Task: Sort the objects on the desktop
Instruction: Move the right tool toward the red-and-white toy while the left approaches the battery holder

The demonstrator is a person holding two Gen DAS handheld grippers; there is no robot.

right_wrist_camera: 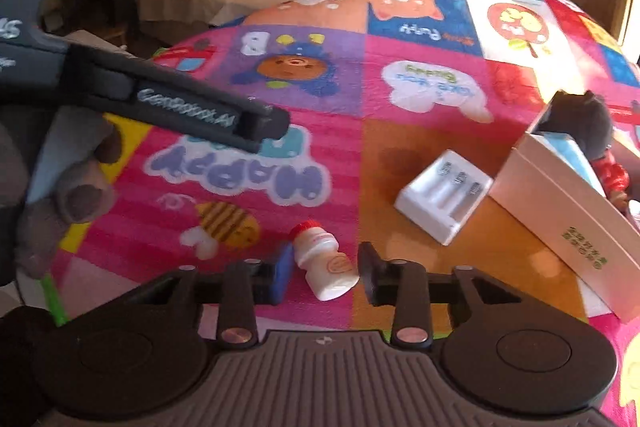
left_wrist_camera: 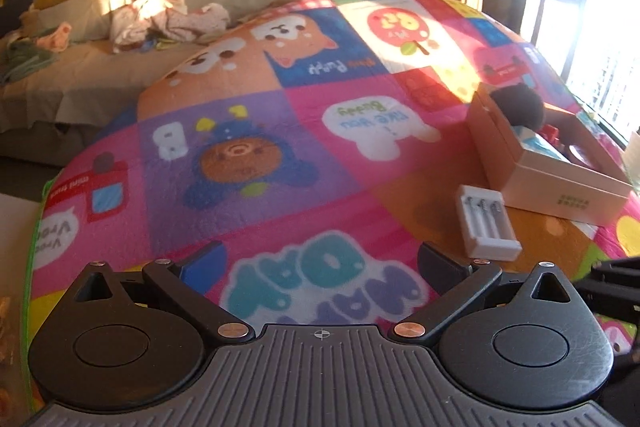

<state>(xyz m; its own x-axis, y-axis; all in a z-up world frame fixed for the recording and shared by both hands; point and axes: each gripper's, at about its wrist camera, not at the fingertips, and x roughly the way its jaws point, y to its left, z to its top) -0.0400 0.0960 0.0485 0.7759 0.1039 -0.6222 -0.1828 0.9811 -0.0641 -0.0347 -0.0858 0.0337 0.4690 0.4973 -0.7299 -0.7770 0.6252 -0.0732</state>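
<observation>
Right tongs (right_wrist_camera: 322, 273): black linkage arms with copper-coloured pivot screws, round black hubs, ribbed grey base; one blue pad, one black. Left tongs (left_wrist_camera: 320, 261): identical build. Left handle bears white lettering.

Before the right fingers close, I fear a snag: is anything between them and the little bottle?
Nothing visible. The small white bottle lies on the mat between the right gripper fingers, with gaps both sides. The white battery charger sits apart, up-right.
</observation>
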